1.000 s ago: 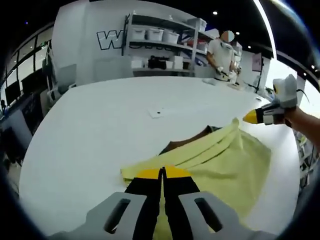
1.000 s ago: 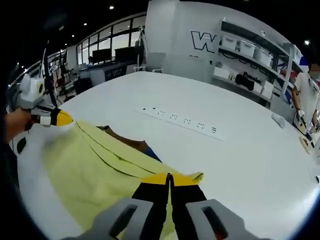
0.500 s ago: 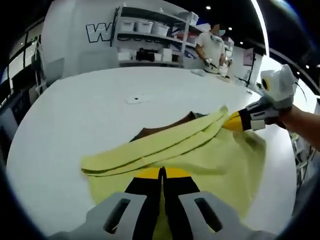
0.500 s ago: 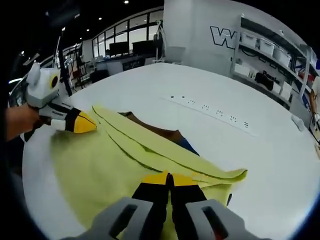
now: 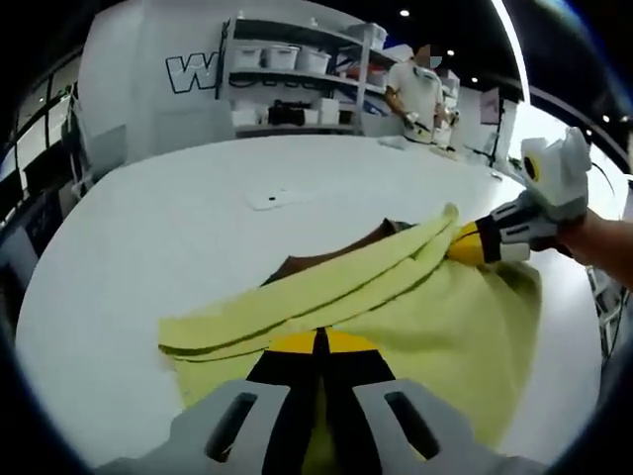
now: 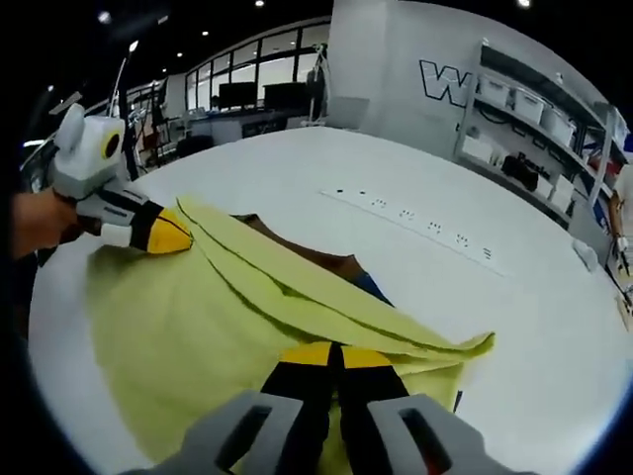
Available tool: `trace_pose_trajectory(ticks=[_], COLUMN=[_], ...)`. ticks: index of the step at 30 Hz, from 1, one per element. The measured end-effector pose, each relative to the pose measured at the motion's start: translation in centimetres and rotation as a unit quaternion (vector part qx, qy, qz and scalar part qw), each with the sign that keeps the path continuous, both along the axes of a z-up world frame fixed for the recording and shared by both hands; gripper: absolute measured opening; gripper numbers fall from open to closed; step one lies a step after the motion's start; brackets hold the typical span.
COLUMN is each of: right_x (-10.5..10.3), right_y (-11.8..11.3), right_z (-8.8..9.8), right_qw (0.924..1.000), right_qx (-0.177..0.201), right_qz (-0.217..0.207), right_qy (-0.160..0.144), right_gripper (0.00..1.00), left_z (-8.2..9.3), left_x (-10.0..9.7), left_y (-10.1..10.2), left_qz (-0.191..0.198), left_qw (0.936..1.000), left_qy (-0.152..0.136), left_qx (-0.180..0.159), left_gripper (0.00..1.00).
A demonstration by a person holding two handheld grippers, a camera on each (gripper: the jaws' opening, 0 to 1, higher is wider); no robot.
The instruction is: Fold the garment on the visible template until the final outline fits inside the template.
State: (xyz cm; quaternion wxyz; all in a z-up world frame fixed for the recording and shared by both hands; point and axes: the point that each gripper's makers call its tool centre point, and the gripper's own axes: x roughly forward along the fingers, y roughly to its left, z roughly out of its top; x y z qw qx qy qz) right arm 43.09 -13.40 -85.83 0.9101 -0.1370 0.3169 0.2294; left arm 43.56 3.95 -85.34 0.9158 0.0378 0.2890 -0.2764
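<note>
Yellow garment [image 5: 415, 317] lies on the white table [image 5: 178, 237], over a brown template [image 5: 326, 259] that peeks out on its far side. My left gripper [image 5: 318, 341] and right gripper [image 6: 336, 353] are each clamped on the cloth's near edge, well apart, likely to carry a fold across evenly. A doubled band of fabric runs between them.

Bright, even light falls from small ceiling spotlights [image 6: 103, 17] and a long light strip [image 5: 516, 49]. The white table [image 5: 178, 228] shows only soft, faint shadows and mild glare. Both views bow strongly toward the edges, and the far shelves [image 5: 297, 84] look slightly soft.
</note>
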Motion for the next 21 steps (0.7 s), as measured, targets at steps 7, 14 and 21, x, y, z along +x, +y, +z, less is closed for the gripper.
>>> trace_pose_trajectory(ticks=[7, 14, 21], right_x=[1.8, 3.5, 3.8], right_y=[-0.7, -1.4, -2.9], right_z=[0.9, 1.1, -0.2], right_qw=[0.9999, 0.9996, 0.9992], right_qx=[-0.004, -0.007, -0.022], right_qz=[-0.007, -0.015, -0.029], right_qy=[-0.014, -0.023, -0.016], right_gripper=[0.0, 0.0, 0.0], left_z=[0.2, 0.5, -0.8], left_x=[2.1, 4.1, 5.3], left_y=[1.0, 1.5, 3.1], left_qz=[0.01, 0.013, 0.033], left_qw=[0.9999, 0.9996, 0.9989], left_qy=[-0.007, -0.016, -0.005], left_qx=[0.009, 0.019, 0.034], left_gripper=[0.0, 0.0, 0.0])
